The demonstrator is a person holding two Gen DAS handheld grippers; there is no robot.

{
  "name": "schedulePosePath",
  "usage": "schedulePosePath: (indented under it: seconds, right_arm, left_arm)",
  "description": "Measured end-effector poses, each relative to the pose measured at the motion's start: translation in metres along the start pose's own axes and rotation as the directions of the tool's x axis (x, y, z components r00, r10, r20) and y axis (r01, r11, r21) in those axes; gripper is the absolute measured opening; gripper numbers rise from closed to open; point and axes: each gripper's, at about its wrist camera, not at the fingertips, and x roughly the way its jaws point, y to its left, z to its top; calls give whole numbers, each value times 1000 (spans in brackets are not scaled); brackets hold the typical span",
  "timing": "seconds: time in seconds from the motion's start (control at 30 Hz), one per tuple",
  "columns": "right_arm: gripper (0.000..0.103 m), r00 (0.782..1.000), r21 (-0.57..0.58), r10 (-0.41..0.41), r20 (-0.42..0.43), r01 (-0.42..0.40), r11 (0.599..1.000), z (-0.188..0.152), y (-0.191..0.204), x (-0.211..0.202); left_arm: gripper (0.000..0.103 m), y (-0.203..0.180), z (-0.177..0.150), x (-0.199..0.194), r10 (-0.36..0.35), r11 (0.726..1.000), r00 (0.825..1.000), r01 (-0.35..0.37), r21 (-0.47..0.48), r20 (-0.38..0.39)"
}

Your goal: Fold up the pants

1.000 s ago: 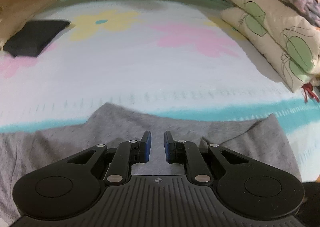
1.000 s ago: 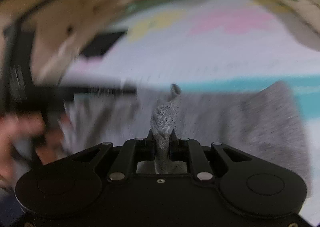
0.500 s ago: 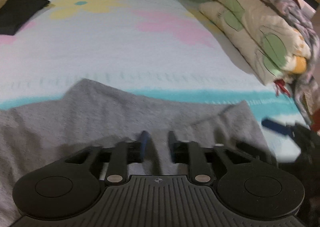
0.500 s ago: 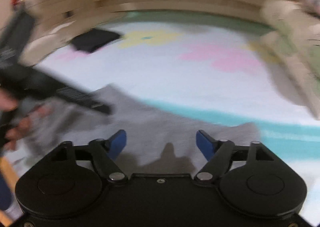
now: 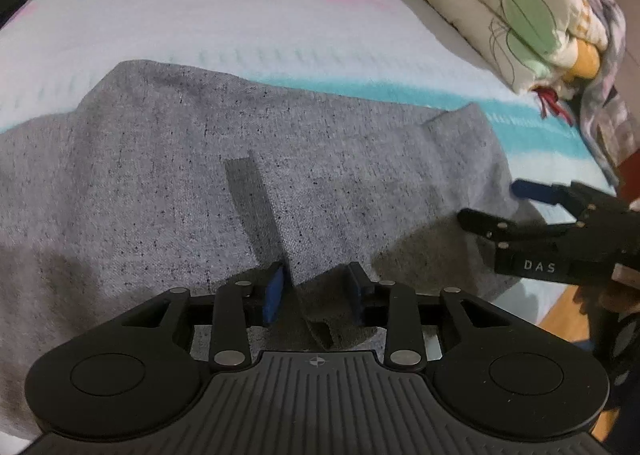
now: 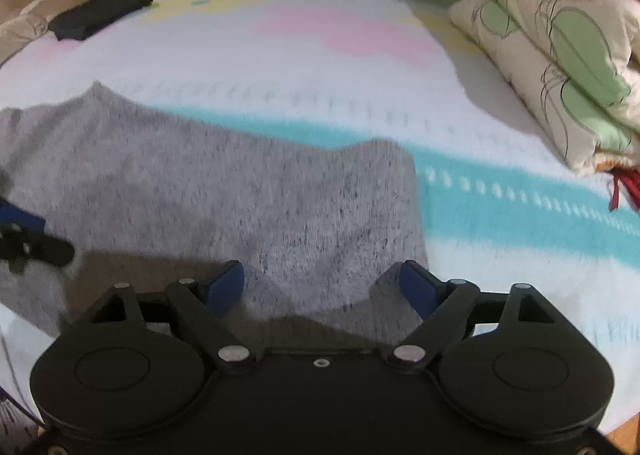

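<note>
Both grippers, left [image 5: 314, 291] and right [image 6: 322, 289], opening with nothing pinched above gray pants [image 5: 280, 159] already doubled on the bedspread [image 5: 240, 15], further folds likely pending

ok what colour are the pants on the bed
Heathered grey with dark flecks; the pants show best in the left wrist view.

Each camera sits just behind its own tongs and looks down and forward, very close to the grey pants [image 5: 224, 159] on the bed [image 6: 320, 67]. The right one looks from the pants' right end. Both see the pants, the pillows [image 6: 560, 55] and each other's tongs.
</note>
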Motion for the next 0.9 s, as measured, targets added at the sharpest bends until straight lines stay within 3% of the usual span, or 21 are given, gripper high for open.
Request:
schedulePosePath:
  seconds: [0.3,0.37,0.53,0.63,0.8,0.87,0.9]
  right_arm:
    - [92,999,71,32,-17,-31,997,-2,-11,1]
    - [92,999,76,36,-19,-35,997,-2,-12,0]
    - [92,999,88,50,-19,-48,995,0,-11,2]
    - [92,998,89,58,-17,-57,994,1,-9,2]
    - [92,998,89,62,-16,-60,994,1,-9,1]
    - [92,998,92,62,-14,-60,994,1,-10,1]
    - [92,998,94,62,-13,-61,994,1,-11,0]
  left_arm:
    - [40,14,2,-4,-43,995,999,41,-96,-10]
    - [45,16,1,-1,-61,993,998,61,-102,-3]
    - [69,11,9,10,-115,989,993,117,-93,22]
    - [75,3,15,17,-106,991,993,110,-78,47]
    - [72,-2,20,20,-88,990,994,94,-103,66]
    - [62,-3,20,18,-64,991,996,71,-115,62]
    - [48,-3,20,17,-49,992,997,57,-114,64]
